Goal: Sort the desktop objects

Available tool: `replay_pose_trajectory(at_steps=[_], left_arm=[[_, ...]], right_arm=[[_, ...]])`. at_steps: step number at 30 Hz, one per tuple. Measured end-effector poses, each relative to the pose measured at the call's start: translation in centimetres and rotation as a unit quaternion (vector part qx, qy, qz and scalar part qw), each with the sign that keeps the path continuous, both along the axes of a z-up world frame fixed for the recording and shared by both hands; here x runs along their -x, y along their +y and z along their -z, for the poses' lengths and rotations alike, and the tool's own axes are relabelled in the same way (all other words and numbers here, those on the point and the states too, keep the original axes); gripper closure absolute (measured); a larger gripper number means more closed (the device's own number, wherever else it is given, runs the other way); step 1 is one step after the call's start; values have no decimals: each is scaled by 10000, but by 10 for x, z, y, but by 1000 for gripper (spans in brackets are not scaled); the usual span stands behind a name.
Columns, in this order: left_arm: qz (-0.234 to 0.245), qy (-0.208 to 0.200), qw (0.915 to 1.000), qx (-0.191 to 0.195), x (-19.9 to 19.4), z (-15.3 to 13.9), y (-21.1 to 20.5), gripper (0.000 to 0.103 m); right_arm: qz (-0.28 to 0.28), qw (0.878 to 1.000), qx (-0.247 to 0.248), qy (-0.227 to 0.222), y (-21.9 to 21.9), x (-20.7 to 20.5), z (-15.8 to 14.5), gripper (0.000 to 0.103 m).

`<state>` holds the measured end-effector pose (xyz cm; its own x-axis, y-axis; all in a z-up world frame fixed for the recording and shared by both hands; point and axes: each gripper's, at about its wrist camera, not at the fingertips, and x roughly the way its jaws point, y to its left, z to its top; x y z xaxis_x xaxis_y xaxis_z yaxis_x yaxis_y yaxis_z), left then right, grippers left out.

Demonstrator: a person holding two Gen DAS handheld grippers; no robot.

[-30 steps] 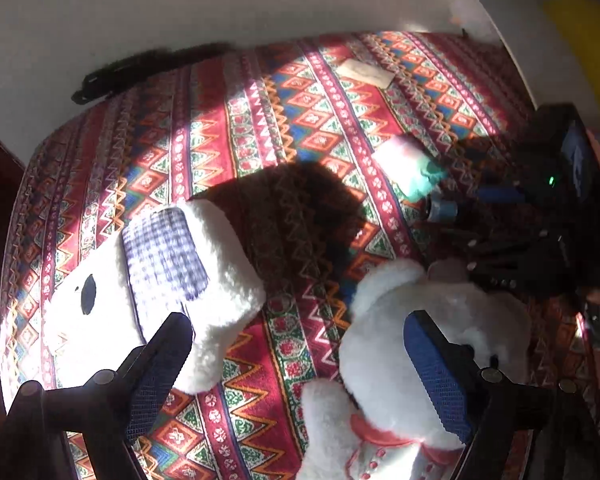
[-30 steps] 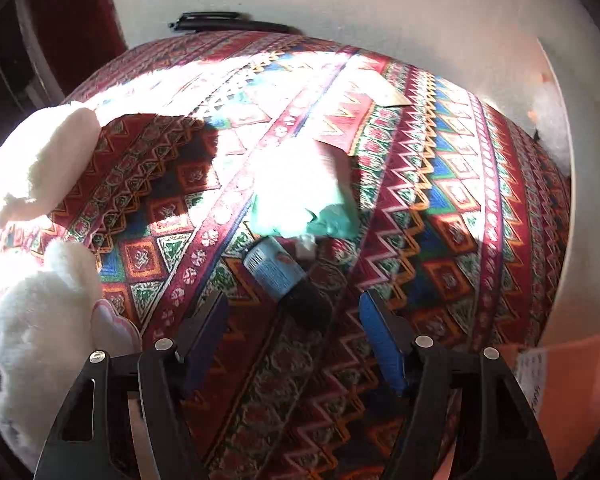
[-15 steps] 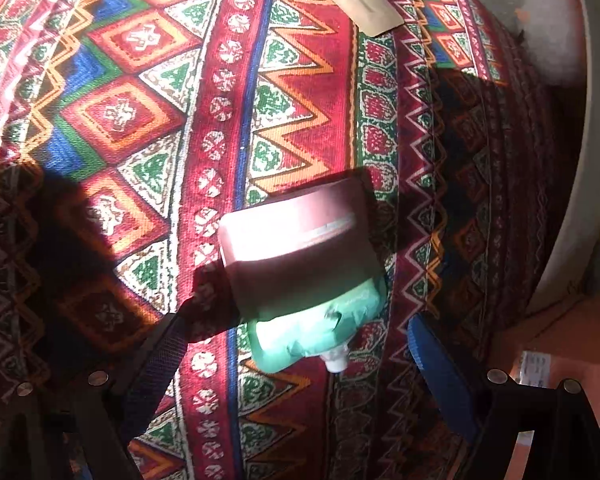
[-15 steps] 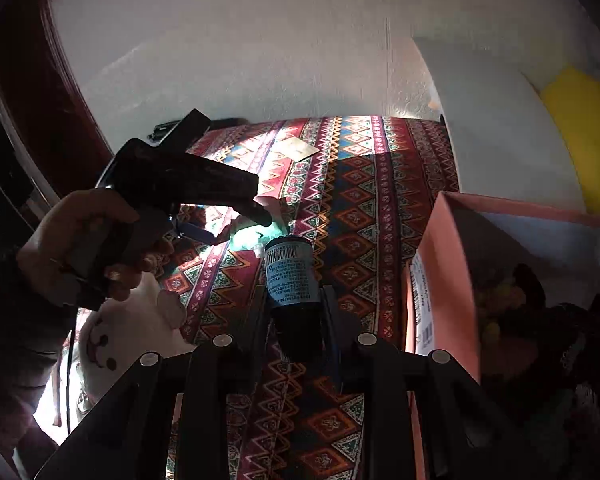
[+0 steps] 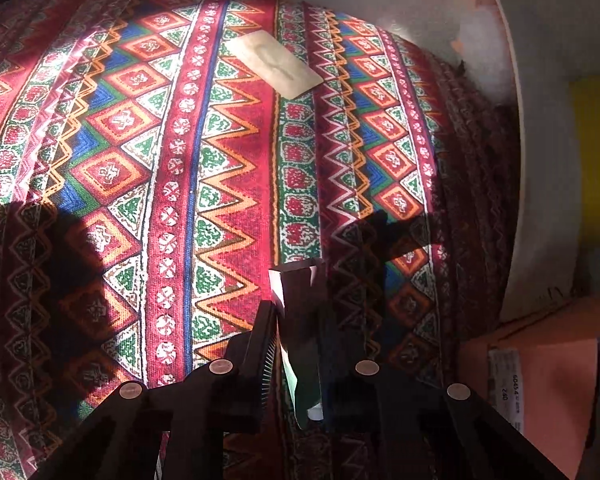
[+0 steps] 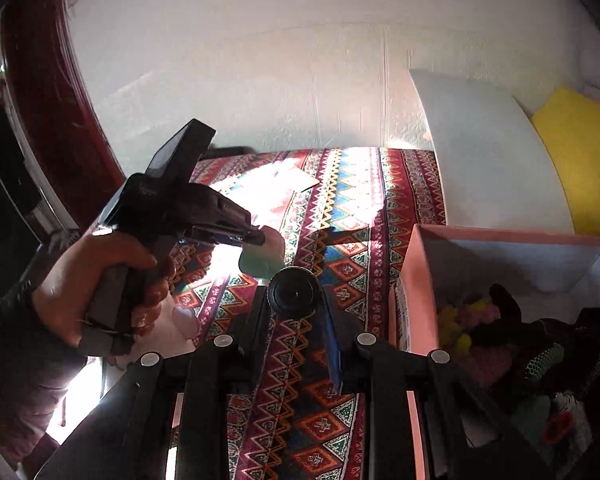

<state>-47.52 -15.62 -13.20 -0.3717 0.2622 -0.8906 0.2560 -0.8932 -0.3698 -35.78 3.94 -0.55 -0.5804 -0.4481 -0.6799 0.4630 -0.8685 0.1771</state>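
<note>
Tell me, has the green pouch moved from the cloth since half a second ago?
Yes. The green pouch, shut in the left gripper, is now lifted above the patterned cloth.

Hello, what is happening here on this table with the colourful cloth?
A person is sorting things with two hand-held grippers. The left gripper is shut on a green pouch, lifted off the patterned cloth. The right gripper is shut on a small dark bottle, held above the cloth beside a pink box that already holds toys. A flat beige packet lies on the cloth.
</note>
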Motion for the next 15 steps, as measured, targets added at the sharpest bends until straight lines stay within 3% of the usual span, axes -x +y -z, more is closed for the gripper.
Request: replay_pose_trajectory(at_steps=[6, 8, 12, 15], left_arm=[[-34, -319, 9995, -79, 12, 28, 10, 78], [21, -388, 9991, -166, 17, 36, 17, 78], [180, -448, 9984, 280, 22, 41, 41, 88], [205, -322, 9986, 378, 19, 30, 50, 89]], right_arm=[[108, 9998, 79, 112, 16, -8, -13, 77], [165, 9997, 107, 146, 23, -7, -16, 77], [303, 9992, 216, 166, 36, 0, -19, 77], [365, 9986, 316, 199, 46, 0, -23, 77]])
